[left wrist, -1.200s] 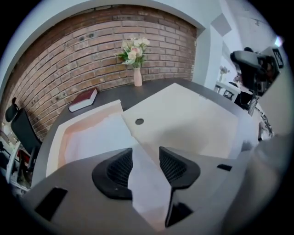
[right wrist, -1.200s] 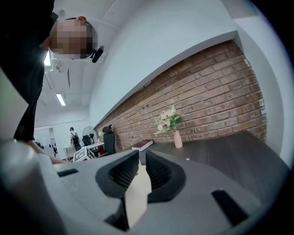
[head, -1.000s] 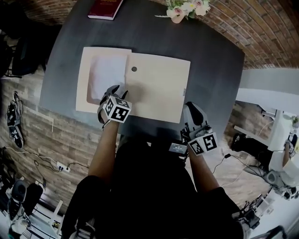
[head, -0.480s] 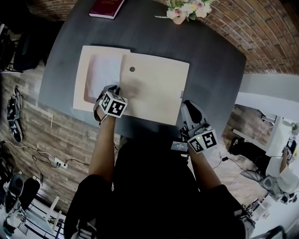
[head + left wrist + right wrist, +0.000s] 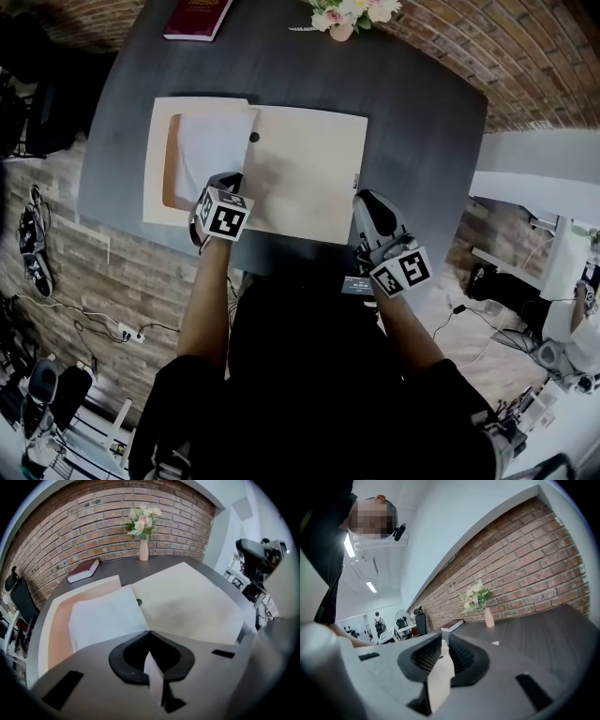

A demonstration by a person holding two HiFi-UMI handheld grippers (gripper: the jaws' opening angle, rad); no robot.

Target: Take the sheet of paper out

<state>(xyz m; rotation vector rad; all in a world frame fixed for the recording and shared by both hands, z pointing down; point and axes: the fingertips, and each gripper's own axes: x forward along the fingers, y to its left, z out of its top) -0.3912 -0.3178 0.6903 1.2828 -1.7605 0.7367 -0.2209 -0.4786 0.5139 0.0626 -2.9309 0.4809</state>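
- Left gripper view: my left gripper (image 5: 149, 633), jaws wide a second ago, now pinches the sheet of paper (image 5: 105, 618) just ahead.
- My right gripper (image 5: 442, 648) clamps the envelope (image 5: 438, 681) edge; I judge the pull can start.

It was an office-like room: a red brick wall (image 5: 70, 531), a dark grey table (image 5: 412, 112) with a pink vase of pale flowers (image 5: 143, 550) and a dark red book (image 5: 83, 571), a black office chair (image 5: 21, 602), long ceiling lamps (image 5: 371, 587).
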